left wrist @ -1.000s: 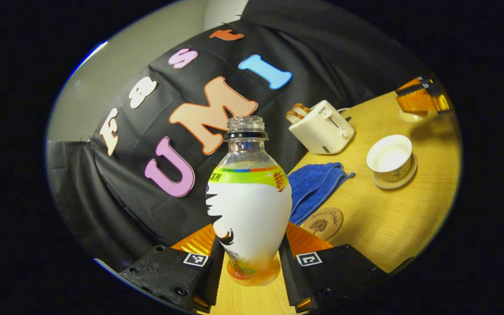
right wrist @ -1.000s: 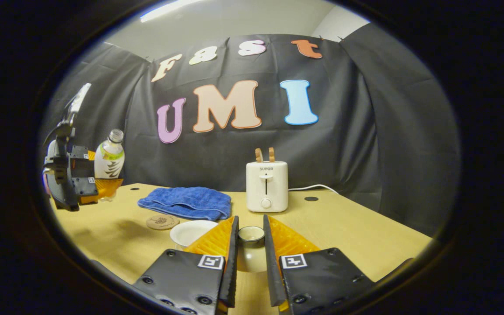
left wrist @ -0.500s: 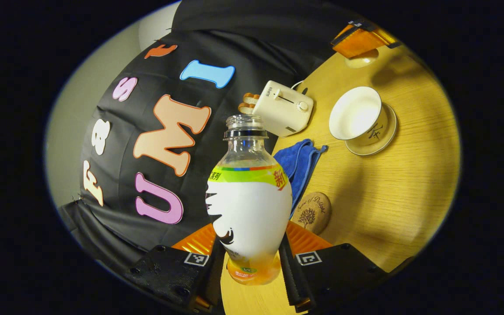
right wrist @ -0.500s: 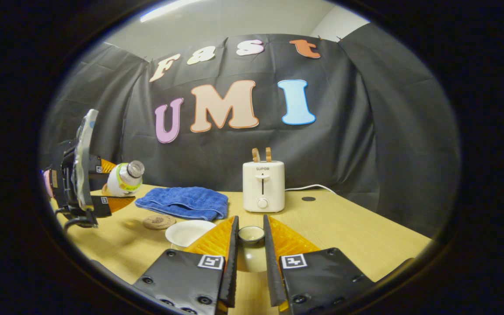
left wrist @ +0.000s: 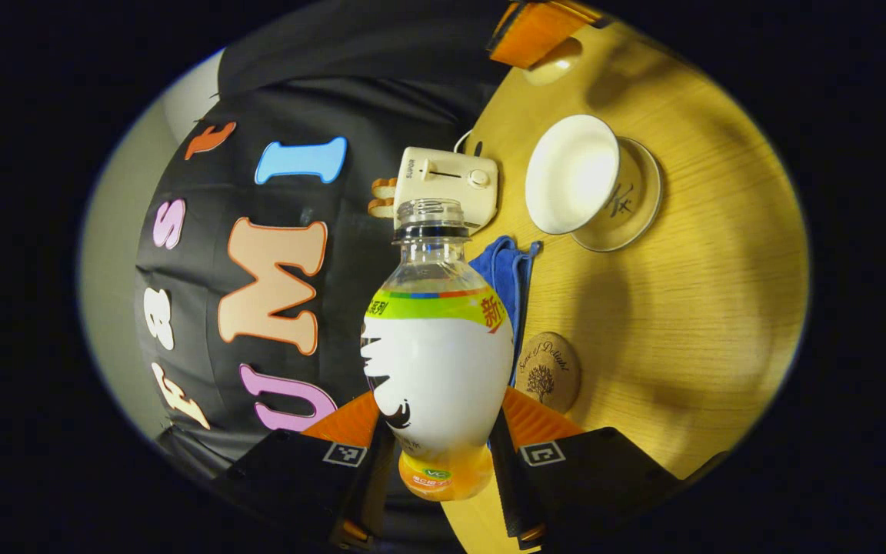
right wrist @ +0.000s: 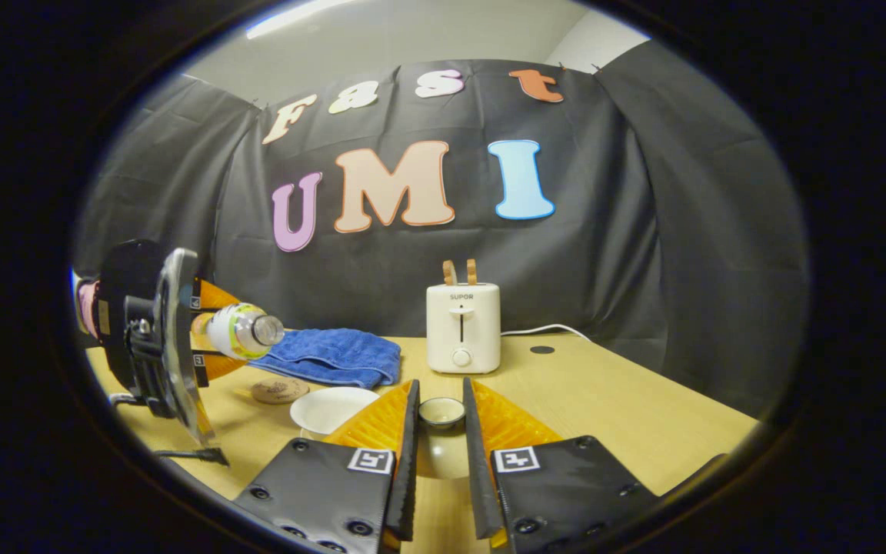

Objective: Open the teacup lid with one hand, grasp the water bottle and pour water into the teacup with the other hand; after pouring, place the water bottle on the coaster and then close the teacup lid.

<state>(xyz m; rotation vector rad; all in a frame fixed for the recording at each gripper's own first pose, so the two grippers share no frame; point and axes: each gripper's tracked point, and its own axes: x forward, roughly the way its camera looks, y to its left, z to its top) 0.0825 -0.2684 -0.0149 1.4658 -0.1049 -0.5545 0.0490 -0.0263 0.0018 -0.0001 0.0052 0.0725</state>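
Note:
My left gripper is shut on the lower body of the uncapped water bottle. In the right gripper view this bottle lies almost level, mouth pointing right, above and left of the open white teacup. In the left gripper view the teacup stands on its saucer, beyond the bottle mouth. I see no stream of water. The round wooden coaster lies bare beside the bottle. My right gripper is shut on the teacup lid by its knob, right of the cup.
A white toaster with two slices stands at the back of the wooden table, its cord running right. A blue cloth lies left of the toaster, behind the coaster. Black cloth walls close the booth.
My left gripper has tipped the bottle from upright to almost level and carried it right, toward the teacup. The right gripper has kept still with the lid.

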